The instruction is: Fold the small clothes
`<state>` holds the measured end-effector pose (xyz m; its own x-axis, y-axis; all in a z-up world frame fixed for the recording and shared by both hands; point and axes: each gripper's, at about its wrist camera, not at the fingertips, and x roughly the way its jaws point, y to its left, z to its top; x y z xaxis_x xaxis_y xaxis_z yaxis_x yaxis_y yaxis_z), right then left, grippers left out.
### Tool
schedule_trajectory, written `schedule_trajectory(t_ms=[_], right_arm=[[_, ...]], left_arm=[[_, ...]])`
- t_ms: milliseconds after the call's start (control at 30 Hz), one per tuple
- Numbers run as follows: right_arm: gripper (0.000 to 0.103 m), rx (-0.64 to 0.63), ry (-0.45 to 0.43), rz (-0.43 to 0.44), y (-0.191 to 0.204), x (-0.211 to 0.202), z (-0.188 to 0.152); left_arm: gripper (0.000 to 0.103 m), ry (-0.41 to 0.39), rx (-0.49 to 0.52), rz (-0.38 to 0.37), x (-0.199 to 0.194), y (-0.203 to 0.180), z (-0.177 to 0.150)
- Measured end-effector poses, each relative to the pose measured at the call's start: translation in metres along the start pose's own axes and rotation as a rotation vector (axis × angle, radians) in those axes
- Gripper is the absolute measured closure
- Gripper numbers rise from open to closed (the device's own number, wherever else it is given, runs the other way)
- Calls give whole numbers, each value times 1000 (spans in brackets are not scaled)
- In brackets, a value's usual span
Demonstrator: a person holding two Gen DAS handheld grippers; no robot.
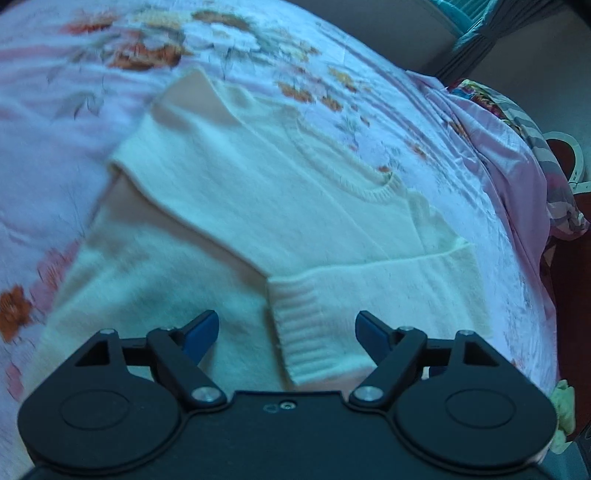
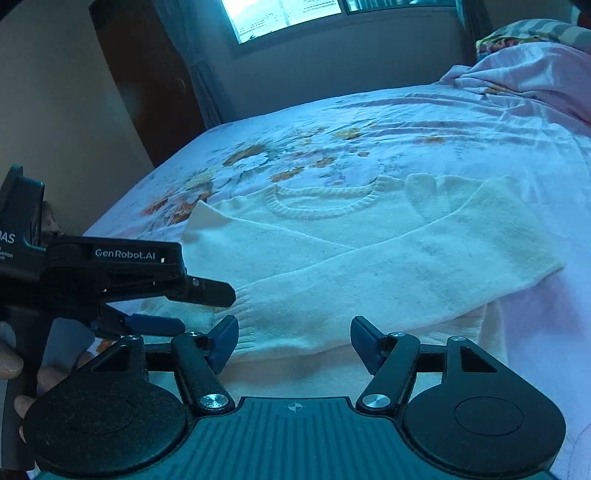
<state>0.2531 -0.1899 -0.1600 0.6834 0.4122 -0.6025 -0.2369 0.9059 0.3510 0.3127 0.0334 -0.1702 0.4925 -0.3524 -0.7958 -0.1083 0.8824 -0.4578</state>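
A small cream knitted sweater (image 1: 258, 206) lies flat on the bed, both sleeves folded across its front. Its ribbed cuff (image 1: 299, 332) lies between the fingers of my left gripper (image 1: 287, 332), which is open and hovers just above it. In the right wrist view the sweater (image 2: 369, 251) lies ahead, neckline away from me. My right gripper (image 2: 294, 339) is open and empty over the sweater's near edge. The left gripper (image 2: 177, 306) shows at the left of that view, held by a hand, its fingers apart beside the cuff.
The bed sheet (image 1: 55, 155) is pale pink with orange flowers. A bunched pink quilt (image 2: 535, 74) lies at the bed's far right. A window (image 2: 280, 14) and a dark wardrobe (image 2: 147, 85) stand beyond the bed. The bed edge drops to a red floor (image 1: 565, 295).
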Motion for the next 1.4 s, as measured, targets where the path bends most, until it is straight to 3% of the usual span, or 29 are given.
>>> schedule_trajectory(t_ms=[67,133,233,267,300,400,500,633,733,833,1067,1200,1333,1367,1400], right_arm=[[36,18,-5,-17,-7,-9,-2],[36,51,-9,-17,-14,-16,-4],[36,98,-23,-22,-23,-25,-7],[36,104,-30,-26,-25,-27,-7],[36,109,-34,-29,-27,-31,-8],[36,117,-45,-52,-31,-36,-8],[36,117,-74,-83,-35,-41,-6],[36,129,-93,-104,-40,-42,2],[36,124,-90,-114,-39,-35,5],[36,128,-68,-113,-36,-25,5],[36,65,-77,-167,-34,-15,18],[36,112,-80,-174,-44,-10,29],[36,108,-52,-166,-44,-4,23],[36,110,-45,-161,-43,-3,21],[36,113,-41,-159,-42,-2,19]], left_arm=[[28,6,-18,-11,3,1,-5],[36,6,-12,-11,7,-2,-10],[70,11,-2,-28,13,-7,-15],[92,16,-4,-36,16,-9,-16],[97,21,-11,-37,20,-9,-16],[100,-42,-17,-25,13,-15,-12],[101,-171,9,-57,-20,-25,1],[101,-295,-3,-44,-61,-5,13],[101,-257,-13,66,-48,25,2],[101,-194,-53,116,-27,53,-12],[101,-267,-37,104,-45,54,-2],[101,-236,-65,131,-37,67,-7],[100,-225,-25,149,-36,62,-16],[94,-225,-28,145,-36,61,-15],[79,-212,-32,128,-35,60,-13]])
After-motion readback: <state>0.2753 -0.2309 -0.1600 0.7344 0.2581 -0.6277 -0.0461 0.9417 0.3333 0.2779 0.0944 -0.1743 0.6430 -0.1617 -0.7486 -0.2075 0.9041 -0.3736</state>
